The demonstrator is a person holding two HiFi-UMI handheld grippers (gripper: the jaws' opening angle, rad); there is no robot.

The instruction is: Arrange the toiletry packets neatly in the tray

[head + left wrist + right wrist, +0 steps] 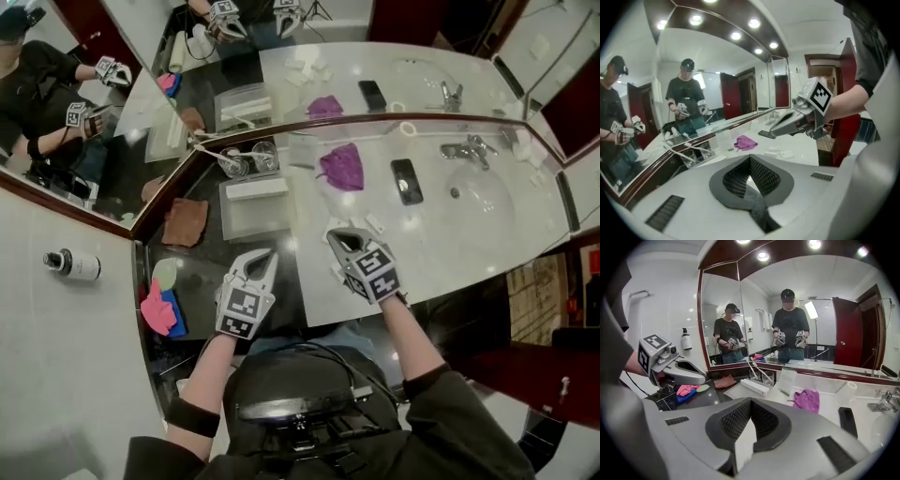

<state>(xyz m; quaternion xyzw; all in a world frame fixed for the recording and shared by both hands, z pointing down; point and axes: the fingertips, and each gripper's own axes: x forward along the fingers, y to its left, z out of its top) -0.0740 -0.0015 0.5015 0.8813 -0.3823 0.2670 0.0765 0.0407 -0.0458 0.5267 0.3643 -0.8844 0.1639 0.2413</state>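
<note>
Countertop [441, 246] below left gripper [260, 263], right gripper [335, 237]

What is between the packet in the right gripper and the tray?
Nothing visible stands between them. The right gripper, shut on the packet, is beside the tray. The left gripper hangs by the tray's near edge, just off that path.
</note>
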